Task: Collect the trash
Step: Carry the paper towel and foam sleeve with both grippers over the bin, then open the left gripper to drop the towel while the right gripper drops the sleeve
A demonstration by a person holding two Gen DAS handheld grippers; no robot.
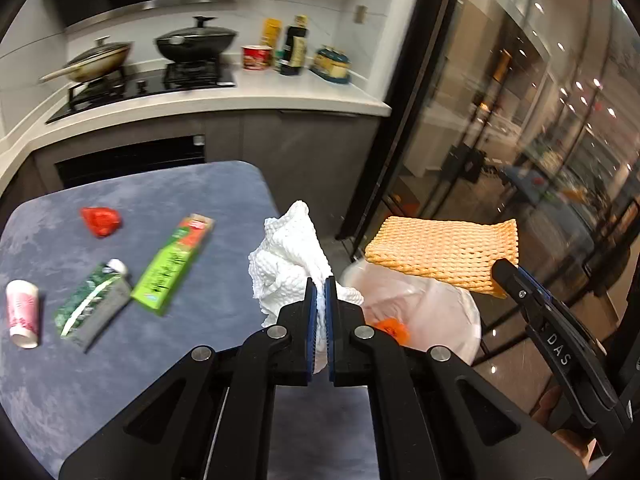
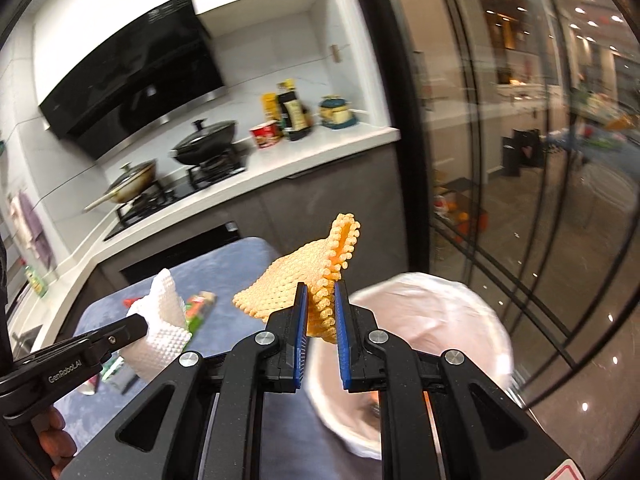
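Note:
My left gripper (image 1: 320,292) is shut on a crumpled white foam net (image 1: 286,256) and holds it in the air at the blue table's right edge, next to a bin lined with a white bag (image 1: 436,312). My right gripper (image 2: 321,300) is shut on an orange foam net (image 2: 304,280) and holds it above the bin's rim (image 2: 432,304). In the left wrist view the orange net (image 1: 444,252) hangs over the bin, with the right gripper's finger (image 1: 516,280) at its corner. The white net also shows in the right wrist view (image 2: 164,320).
On the blue table (image 1: 168,360) lie a red wrapper (image 1: 101,221), a green box (image 1: 173,265), a dark green carton (image 1: 93,305) and a small pink-and-white cup (image 1: 23,315). A kitchen counter with hob and pans (image 1: 192,44) stands behind. Glass doors (image 1: 520,120) stand at the right.

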